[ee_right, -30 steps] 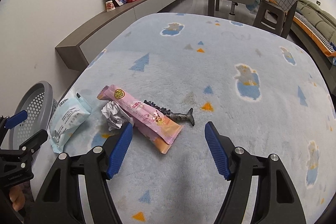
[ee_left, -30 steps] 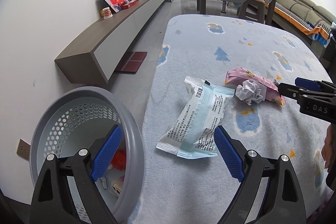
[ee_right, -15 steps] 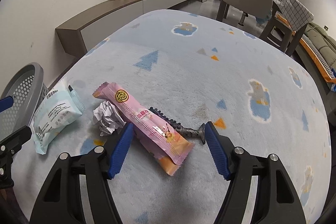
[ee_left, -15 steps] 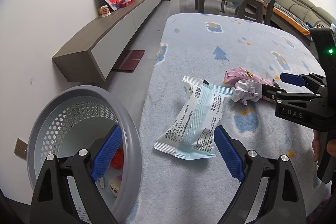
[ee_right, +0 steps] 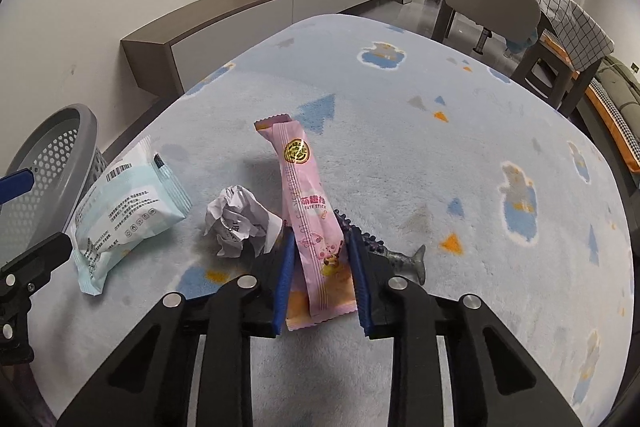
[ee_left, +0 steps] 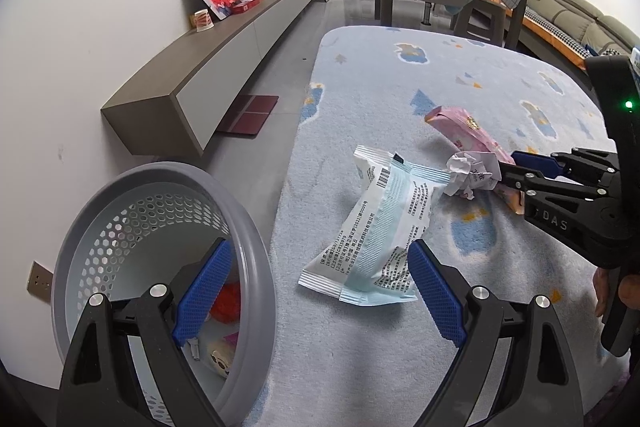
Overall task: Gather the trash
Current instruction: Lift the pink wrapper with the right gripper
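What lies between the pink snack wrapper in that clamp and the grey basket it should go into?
The crumpled paper ball and the pale blue packet lie on the rug between the pink wrapper, where the right gripper is closing on it, and the grey basket. Lifted over them, nothing blocks it.

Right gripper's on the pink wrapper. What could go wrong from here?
1. The right gripper is closing on just the near end of the pink snack wrapper; slick film may slip.
2. The crumpled paper ball touches it and could drag.
3. The toy fish underneath might snag.
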`<state>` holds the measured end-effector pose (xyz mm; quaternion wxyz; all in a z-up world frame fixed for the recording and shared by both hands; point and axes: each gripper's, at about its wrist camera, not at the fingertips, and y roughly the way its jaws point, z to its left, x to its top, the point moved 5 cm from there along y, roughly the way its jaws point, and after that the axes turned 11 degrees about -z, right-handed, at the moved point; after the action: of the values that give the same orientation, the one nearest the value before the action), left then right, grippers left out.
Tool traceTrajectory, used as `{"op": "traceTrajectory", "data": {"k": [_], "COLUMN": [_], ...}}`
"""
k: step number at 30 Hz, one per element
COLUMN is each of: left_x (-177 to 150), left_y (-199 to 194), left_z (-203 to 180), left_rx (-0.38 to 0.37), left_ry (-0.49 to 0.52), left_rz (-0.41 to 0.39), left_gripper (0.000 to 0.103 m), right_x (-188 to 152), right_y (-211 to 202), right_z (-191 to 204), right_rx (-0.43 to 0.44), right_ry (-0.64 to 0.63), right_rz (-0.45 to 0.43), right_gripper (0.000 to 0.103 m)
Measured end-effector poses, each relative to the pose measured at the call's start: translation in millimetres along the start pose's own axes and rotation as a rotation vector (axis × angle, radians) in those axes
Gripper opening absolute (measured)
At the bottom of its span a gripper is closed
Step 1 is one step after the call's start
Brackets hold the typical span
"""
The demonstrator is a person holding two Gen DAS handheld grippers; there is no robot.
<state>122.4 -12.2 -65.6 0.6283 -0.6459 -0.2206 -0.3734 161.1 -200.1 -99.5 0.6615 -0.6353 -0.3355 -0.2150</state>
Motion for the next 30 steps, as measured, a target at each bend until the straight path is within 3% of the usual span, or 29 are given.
{"op": "traceTrajectory", "data": {"k": [8, 14, 20, 25, 30], "left_x": [1.0, 0.4, 1.4, 0.8, 1.5], "left_y": [-5.9, -8.2, -12.8, -12.2, -9.8], "left_z": [1.0, -3.3, -3.7, -0.9, -2.8], "left_rx": [-0.006, -0.013, -0.008, -0.001, -0.011], "left_ry": [-0.001, -0.003, -0.005, -0.012, -0.012], "left_rz": [-0.02, -0.03, -0.059, -0.059, -0.057], "left_gripper": [0.088, 0.088, 0.088, 0.088, 0.088], "right_x": [-23.9, -56.6, -70.3, -63.7, -53.7], "right_y": [-34.9, -51.3, -66.6, -71.2, -62.2], "right_z": [-24.8, -33.8, -36.3, -36.8, -39.9], "right_rx": [-0.009, -0.053, -0.052, -0.053, -0.06], "right_ry": [0.141, 0.175, 0.206, 0.214, 0.241], "right_rz": [0.044, 0.102, 0.107, 0.074, 0.061], "right_gripper": [0.026, 0.026, 0.027, 0.05, 0.052]}}
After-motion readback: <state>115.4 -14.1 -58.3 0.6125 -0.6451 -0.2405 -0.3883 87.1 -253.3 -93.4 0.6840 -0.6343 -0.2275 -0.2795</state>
